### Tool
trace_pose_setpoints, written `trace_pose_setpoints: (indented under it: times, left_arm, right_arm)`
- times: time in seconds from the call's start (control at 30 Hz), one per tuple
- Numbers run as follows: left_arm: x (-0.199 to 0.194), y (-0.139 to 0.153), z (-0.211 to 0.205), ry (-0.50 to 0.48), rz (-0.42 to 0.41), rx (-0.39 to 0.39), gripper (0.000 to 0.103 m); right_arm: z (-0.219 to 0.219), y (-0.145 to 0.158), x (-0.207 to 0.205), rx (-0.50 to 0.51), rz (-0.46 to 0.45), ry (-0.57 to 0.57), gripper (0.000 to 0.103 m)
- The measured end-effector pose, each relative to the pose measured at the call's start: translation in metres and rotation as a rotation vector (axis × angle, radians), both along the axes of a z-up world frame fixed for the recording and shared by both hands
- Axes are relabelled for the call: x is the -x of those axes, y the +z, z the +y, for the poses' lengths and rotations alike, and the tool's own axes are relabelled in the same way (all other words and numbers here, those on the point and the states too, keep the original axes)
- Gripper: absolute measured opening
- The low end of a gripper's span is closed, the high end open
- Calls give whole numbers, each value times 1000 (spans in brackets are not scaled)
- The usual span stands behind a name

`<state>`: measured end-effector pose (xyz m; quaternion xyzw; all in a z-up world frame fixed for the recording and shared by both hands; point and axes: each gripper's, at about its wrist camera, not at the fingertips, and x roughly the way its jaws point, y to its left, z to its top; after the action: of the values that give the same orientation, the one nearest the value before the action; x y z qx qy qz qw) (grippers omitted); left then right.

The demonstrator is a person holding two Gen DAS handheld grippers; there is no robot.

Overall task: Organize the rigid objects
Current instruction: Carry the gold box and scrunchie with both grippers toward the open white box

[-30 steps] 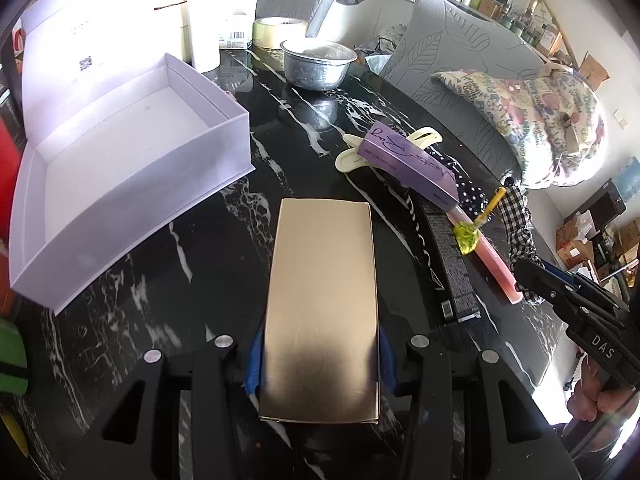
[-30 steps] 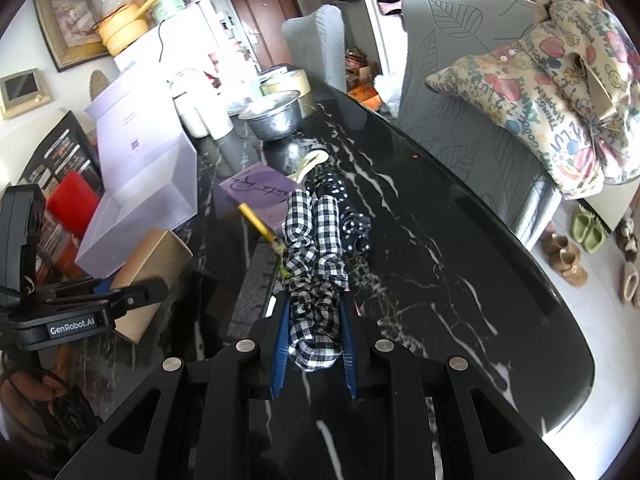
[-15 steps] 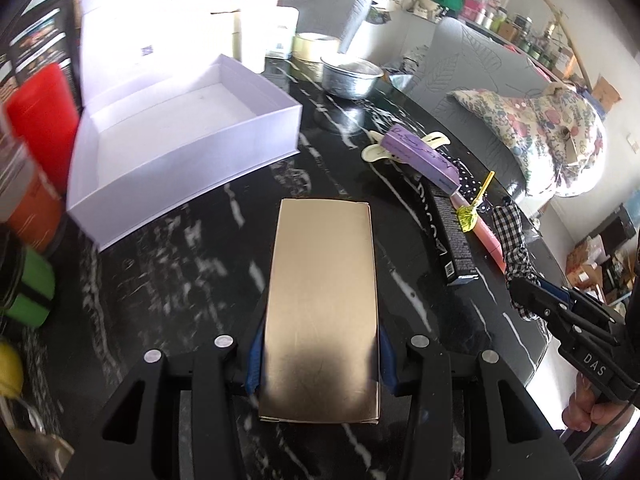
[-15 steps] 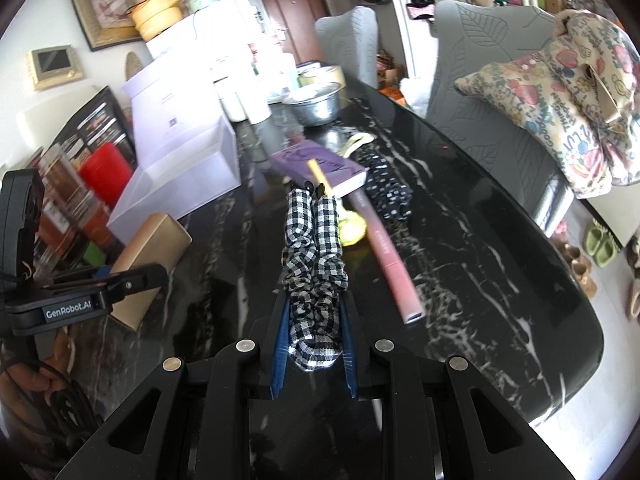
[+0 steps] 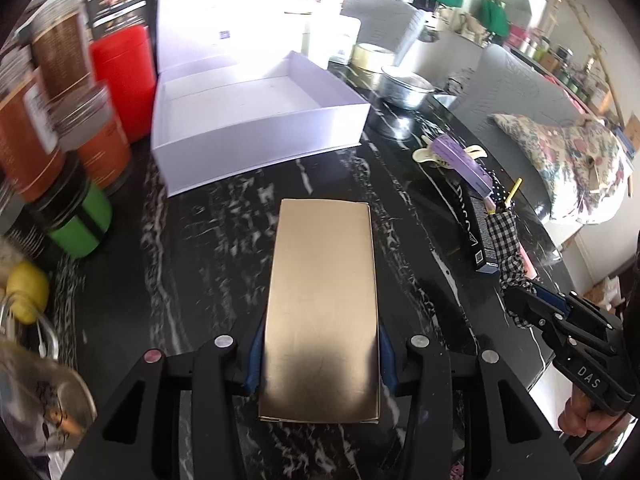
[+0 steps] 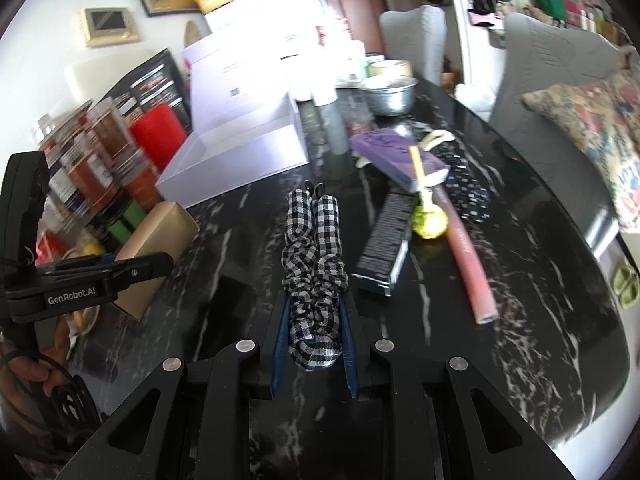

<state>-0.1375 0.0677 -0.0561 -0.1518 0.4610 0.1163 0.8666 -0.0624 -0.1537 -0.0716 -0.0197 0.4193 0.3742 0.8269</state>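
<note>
The left gripper (image 5: 320, 360) has its jaws clamped on the near end of a flat, gold-coloured rectangular carton (image 5: 322, 300), which is carried above the black white-veined marble table (image 5: 200, 260). The carton's long axis runs straight out along the jaws, and its far end points toward the open white rectangular cardboard box (image 5: 256, 136) near the table's far left edge. That box lies ahead and a little to the left of the carton; its near wall faces the jaws and its lid stands upright behind it. Nothing is visible inside it. By my reading, the left hand is the nearer one to the box, and the carton must clear the near wall before it goes down.

The right gripper (image 6: 314, 340) holds a black-and-white gingham fabric scrunchie (image 6: 314, 256) in narrow jaws, over the middle of the table. Toward the right edge lie a long black ribbed box (image 6: 384, 240), a pink tube (image 6: 468, 256), a purple flat box (image 6: 396, 156) and a yellow-green hair tie (image 6: 430, 222). A metal bowl (image 6: 390, 96) stands at the far end; what it holds is hidden.
</note>
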Motion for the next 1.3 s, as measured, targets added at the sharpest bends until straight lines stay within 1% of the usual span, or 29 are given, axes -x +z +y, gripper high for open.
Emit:
trace_pose_setpoints:
  times: [0.07, 0.2, 0.37, 0.6, 0.73, 0.87, 1.0, 1.17, 1.3]
  left_arm:
    - [6, 1, 3, 25, -1, 3, 44]
    - [14, 3, 7, 67, 0, -24, 44]
    - [25, 3, 15, 110, 9, -21, 44]
    - [32, 6, 29, 136, 13, -14, 44]
    - [26, 8, 36, 135, 6, -21, 44]
    - [18, 11, 43, 129, -2, -15, 44]
    - [8, 18, 51, 127, -22, -11, 44]
    - [-4, 31, 59, 119, -52, -30, 44]
    - [-17, 43, 62, 102, -77, -47, 44]
  right_arm:
    - [4, 0, 1, -2, 0, 26, 23]
    - [17, 2, 5, -3, -3, 85, 23]
    - [33, 1, 11, -3, -3, 154, 23]
    - [53, -2, 20, 1, 11, 234, 23]
    - [66, -3, 24, -1, 21, 274, 23]
    - [77, 2, 23, -2, 10, 295, 23]
    - [88, 12, 19, 1, -26, 314, 23]
    - [99, 25, 7, -4, -48, 327, 23]
    - [105, 36, -2, -5, -90, 327, 23]
